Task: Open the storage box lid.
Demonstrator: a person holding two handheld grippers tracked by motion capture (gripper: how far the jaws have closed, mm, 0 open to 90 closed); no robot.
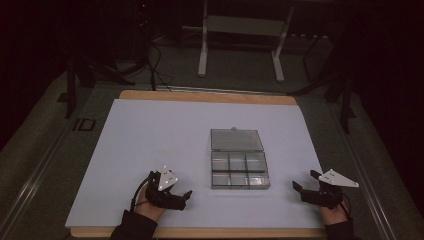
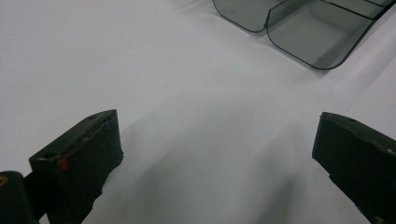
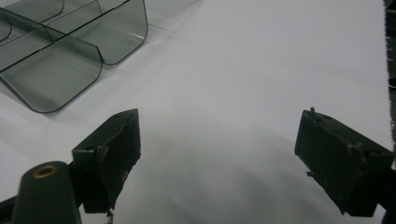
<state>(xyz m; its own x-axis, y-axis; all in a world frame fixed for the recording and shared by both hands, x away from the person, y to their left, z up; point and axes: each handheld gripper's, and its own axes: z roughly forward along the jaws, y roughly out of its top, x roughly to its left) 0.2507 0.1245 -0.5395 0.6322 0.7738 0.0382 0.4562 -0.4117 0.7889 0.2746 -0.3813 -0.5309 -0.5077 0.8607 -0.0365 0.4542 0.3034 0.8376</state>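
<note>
High view first: closest to the camera, two hands come in from the bottom edge, each holding a black two-jaw tool. The left gripper (image 1: 181, 196) sits near the front edge of the white sheet (image 1: 150, 135), jaws pointing right toward the middle. The right gripper (image 1: 304, 189) is over at the sheet's front right corner, jaws pointing left. Both have that grey three-cornered plate on top.

Left gripper view shows its jaws spread wide with nothing but bare white sheet between them, so it's holding nothing. Same deal in the right gripper view: jaws wide apart, nothing gripped, just sheet underneath.

A bit farther in, between the two grippers but not touching either, is the clear smoky-grey organizer box (image 1: 239, 169). It lies open, with the tray part divided into six compartments, two rows of three, and they look empty as far as anyone can tell. The flat lid (image 1: 236, 139) is folded back flat on the sheet on the far side. A rounded corner of the tray pokes into the top right of the left gripper view (image 2: 308, 32), and into the top left of the right gripper view (image 3: 56, 74).

Past the sheet there's the wooden table edge (image 1: 207, 96), then a white metal frame (image 1: 245, 30) on the dim floor behind.
</note>
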